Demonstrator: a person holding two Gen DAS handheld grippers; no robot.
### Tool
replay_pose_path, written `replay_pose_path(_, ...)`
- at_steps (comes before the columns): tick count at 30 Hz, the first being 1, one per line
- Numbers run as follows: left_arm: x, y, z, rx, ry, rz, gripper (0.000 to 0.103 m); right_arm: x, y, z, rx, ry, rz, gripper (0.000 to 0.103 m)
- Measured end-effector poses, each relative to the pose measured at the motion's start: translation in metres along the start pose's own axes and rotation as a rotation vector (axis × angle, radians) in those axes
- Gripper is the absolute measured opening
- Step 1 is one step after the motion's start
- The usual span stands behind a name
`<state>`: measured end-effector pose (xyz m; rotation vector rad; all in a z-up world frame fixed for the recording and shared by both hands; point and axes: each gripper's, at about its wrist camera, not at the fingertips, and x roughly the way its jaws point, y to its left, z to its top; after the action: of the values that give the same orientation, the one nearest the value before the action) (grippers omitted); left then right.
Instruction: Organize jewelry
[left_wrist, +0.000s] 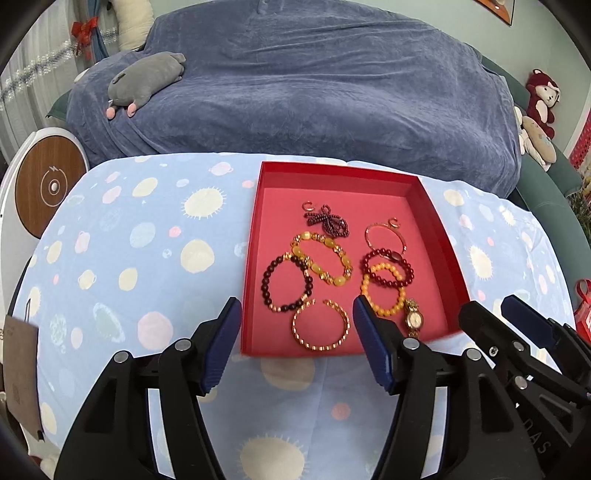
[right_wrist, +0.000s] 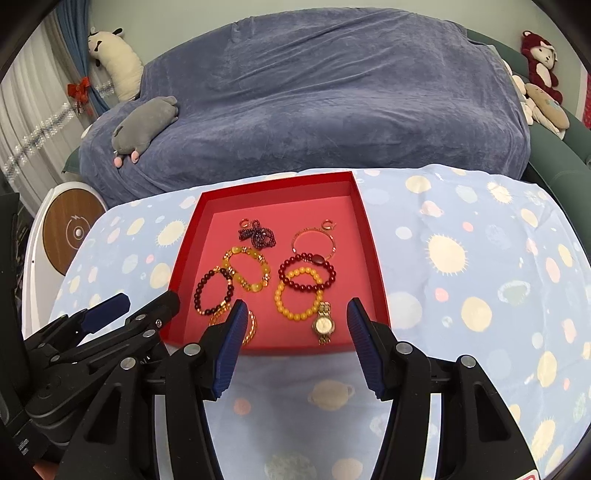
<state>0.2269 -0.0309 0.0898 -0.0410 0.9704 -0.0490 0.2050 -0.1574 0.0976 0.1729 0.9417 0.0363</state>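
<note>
A shallow red tray (left_wrist: 253, 240) (right_wrist: 373, 258) lies on a pale blue planet-print cloth (left_wrist: 147, 240) and holds several pieces of jewelry. Among them are a dark bead bracelet (left_wrist: 269, 284), a chunky yellow bracelet (left_wrist: 325, 242), a gold chain bangle (left_wrist: 345, 325), an orange bead bracelet (right_wrist: 284, 308), a red bead bracelet (right_wrist: 295, 286) and a small gold watch (right_wrist: 323, 325). My left gripper (left_wrist: 296, 306) hovers open over the tray's near edge, with nothing held. My right gripper (right_wrist: 297, 305) is open beside it on the right, also empty.
Behind the table is a large shape under a blue velvet cover (left_wrist: 314, 85) with a grey plush (left_wrist: 147, 79) on it. A round wood-topped white device (left_wrist: 51, 184) stands at the left. A brown card (left_wrist: 20, 369) lies at the left edge, and a red item (left_wrist: 583, 314) at the right.
</note>
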Motion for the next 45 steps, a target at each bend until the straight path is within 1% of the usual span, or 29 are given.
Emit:
replay_pose_path(4, -0.004, 0.001, -0.008, -0.008, 0.011, 0.002, 0.064, -0.004, -0.002, -0.008, 0.004, 0.013, 0.014, 0.055)
replay_pose_path(9, -0.009, 0.002, -0.02, -0.012, 0.021, 0.004, 0.066, -0.009, -0.001, -0.019, -0.026, 0.018, -0.007, 0.056)
replay_pose_path(11, -0.011, 0.004, -0.025, -0.021, 0.025, 0.006, 0.067, -0.012, 0.0, -0.024, -0.032, 0.006, -0.025, 0.059)
replay_pose_path(13, -0.012, 0.006, -0.028, -0.03, 0.028, 0.008, 0.067, -0.016, 0.0, -0.028, -0.035, -0.009, -0.048, 0.068)
replay_pose_path(14, -0.013, 0.007, -0.029, -0.033, 0.028, 0.01, 0.067, -0.017, -0.001, -0.029, -0.031, -0.011, -0.055, 0.07)
replay_pose_path(16, -0.015, 0.009, -0.032, -0.039, 0.028, 0.013, 0.067, -0.02, -0.004, -0.032, -0.012, -0.015, -0.055, 0.081)
replay_pose_path(17, -0.015, 0.01, -0.033, -0.043, 0.03, 0.012, 0.068, -0.021, -0.005, -0.033, -0.005, -0.018, -0.056, 0.083)
replay_pose_path(23, -0.02, 0.01, -0.038, -0.036, 0.028, 0.022, 0.07, -0.027, -0.004, -0.038, -0.014, -0.033, -0.072, 0.084)
replay_pose_path(26, -0.024, 0.011, -0.039, -0.041, 0.024, 0.029, 0.073, -0.029, -0.007, -0.039, 0.002, -0.033, -0.069, 0.086)
replay_pose_path(27, -0.025, 0.012, -0.039, -0.043, 0.02, 0.032, 0.074, -0.03, -0.008, -0.04, 0.01, -0.033, -0.067, 0.089)
replay_pose_path(28, -0.025, 0.012, -0.04, -0.046, 0.017, 0.039, 0.074, -0.03, -0.009, -0.041, 0.021, -0.036, -0.069, 0.098)
replay_pose_path(30, -0.028, 0.013, -0.041, -0.05, 0.013, 0.037, 0.079, -0.031, -0.011, -0.043, 0.032, -0.038, -0.065, 0.096)
replay_pose_path(32, -0.03, 0.012, -0.042, -0.043, 0.002, 0.048, 0.079, -0.031, -0.011, -0.045, 0.027, -0.024, -0.076, 0.096)
replay_pose_path(35, -0.031, 0.01, -0.044, -0.038, 0.002, 0.055, 0.081, -0.032, -0.01, -0.047, 0.02, -0.027, -0.082, 0.096)
replay_pose_path(38, -0.033, 0.011, -0.045, -0.045, -0.007, 0.068, 0.088, -0.033, -0.013, -0.049, 0.025, -0.025, -0.085, 0.096)
replay_pose_path(45, -0.035, 0.009, -0.047, -0.024, -0.014, 0.071, 0.09, -0.035, -0.015, -0.052, 0.026, -0.028, -0.097, 0.096)
